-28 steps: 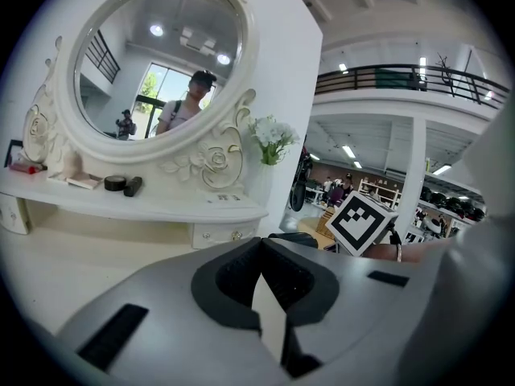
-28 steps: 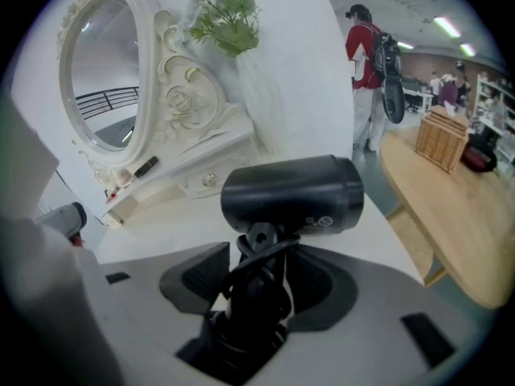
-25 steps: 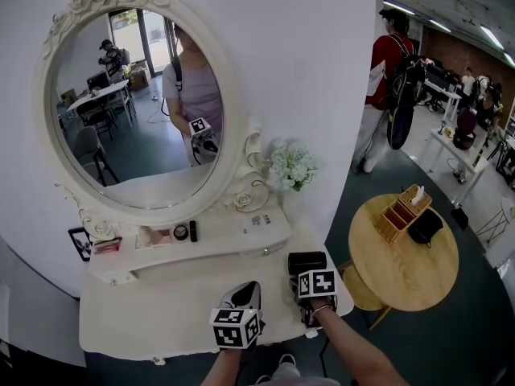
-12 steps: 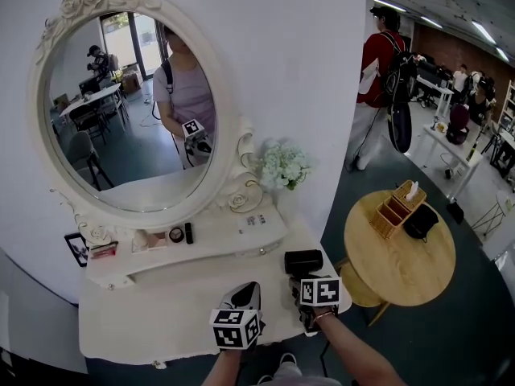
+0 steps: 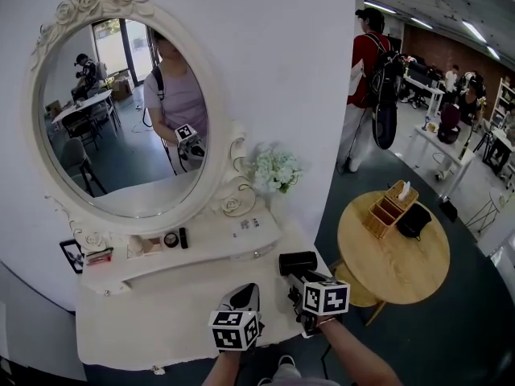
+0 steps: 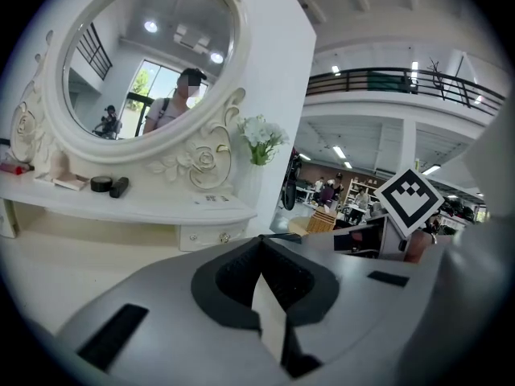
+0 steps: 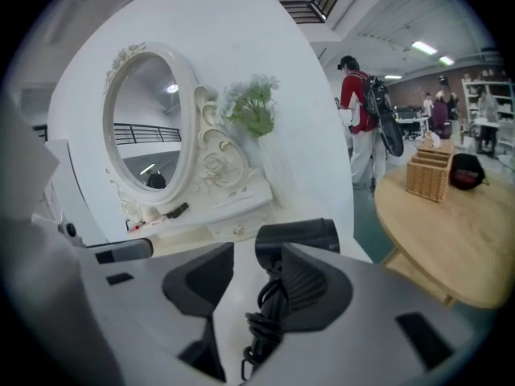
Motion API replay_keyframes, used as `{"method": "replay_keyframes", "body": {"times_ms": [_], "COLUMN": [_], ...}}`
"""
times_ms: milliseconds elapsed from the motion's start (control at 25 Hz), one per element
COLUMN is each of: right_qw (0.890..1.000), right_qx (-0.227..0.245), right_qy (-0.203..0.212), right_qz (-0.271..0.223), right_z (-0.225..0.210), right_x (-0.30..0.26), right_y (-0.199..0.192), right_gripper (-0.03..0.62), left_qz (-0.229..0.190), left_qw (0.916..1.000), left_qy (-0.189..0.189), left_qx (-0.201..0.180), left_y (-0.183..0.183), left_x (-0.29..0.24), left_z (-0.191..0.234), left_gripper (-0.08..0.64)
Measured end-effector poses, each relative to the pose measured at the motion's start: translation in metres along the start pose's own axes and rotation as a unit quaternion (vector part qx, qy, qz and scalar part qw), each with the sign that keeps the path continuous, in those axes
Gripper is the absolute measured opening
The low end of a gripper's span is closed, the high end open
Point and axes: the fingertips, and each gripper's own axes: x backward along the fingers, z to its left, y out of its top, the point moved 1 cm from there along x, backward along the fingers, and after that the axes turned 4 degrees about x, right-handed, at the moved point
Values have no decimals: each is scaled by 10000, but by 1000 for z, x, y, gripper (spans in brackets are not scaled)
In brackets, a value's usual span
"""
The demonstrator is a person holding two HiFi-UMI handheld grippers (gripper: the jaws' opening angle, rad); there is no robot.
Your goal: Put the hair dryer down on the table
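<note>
Right gripper [image 7: 257,252]: jaws spread, just been closing a little; pads touch nothing, only the cord [image 7: 261,328] shows in the gap.
Hair dryer [image 5: 297,262]: black, lying by the tabletop's right edge, just ahead of those jaws.
Left gripper [image 6: 261,240]: jaws pressed together, empty, near the front edge.
Surface: white tabletop [image 5: 153,316]; oval mirror [image 5: 121,119] and flowers [image 5: 273,170] at the rear.
Room: round wooden table [image 5: 394,256] to the right; person in red [image 5: 366,79] beyond.

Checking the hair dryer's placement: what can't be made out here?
Hair dryer handle: right gripper view and head view, hidden behind the right gripper, whose jaws have just been closing slightly yet stand apart, cord showing between.
Cord's plug: right gripper view, lost behind the gripper's body.
Small things on the shelf: head view, too small.
</note>
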Motion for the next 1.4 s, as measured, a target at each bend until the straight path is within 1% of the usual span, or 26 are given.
{"method": "replay_keyframes", "body": {"times_ms": [120,280,440,640,800,1080,1400], "right_qw": [9997,9988,9973,9956,9942,9917,9897], "right_qx": [-2,65,118,159,261,454,499], "right_qy": [15,-14,-42,-95,-182,-199,-157], "right_qz": [-240,-494,-722,-915,-1029,-1186,-1334], "right_z": [4,9,12,15,17,23,28], "right_x": [13,29,45,63,75,91,102], "right_y": [9,17,23,24,21,20,16], "right_gripper": [170,120,89,55,9,3,3], "left_qz": [-14,-16,-11,26,33,19,31], "left_qw": [10000,10000,9999,9998,9996,9994,9993], "left_qy": [-37,-64,-122,-189,-263,-296,-303], "left_qx": [-25,-45,-79,-101,-141,-172,-193], "left_y": [2,2,2,-1,-2,-2,-3], "left_x": [0,0,-1,-2,-2,-1,1], "left_z": [-2,-3,-8,-13,-19,-23,-25], "left_gripper": [3,3,3,3,3,3,3]}}
